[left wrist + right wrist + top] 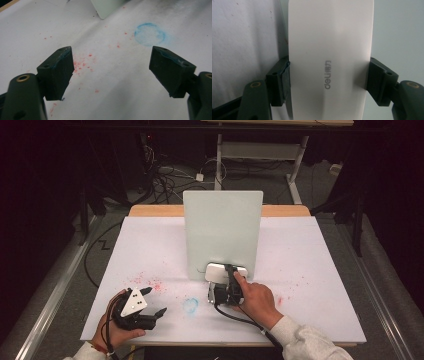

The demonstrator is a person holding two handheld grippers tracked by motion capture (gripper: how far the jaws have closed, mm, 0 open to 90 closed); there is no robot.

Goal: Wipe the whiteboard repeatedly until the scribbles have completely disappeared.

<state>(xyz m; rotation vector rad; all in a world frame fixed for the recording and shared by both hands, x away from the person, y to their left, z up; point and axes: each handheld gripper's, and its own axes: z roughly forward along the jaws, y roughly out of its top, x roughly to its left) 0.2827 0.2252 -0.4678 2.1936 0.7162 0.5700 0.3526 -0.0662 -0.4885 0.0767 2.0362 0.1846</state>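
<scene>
White deli eraser [329,60] clamped by right gripper [328,81] across long sides – rigid, smooth, likely light; left gripper [110,72] wide open, empty, near-left.

Bright lit table [310,270], dark surroundings — soft close-ups, slightly blurred, mild glare

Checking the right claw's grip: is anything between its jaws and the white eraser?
Nothing visible. In the right gripper view the right claw has both jaws against the sides of the white eraser, which lies at the foot of the upright board.
</scene>
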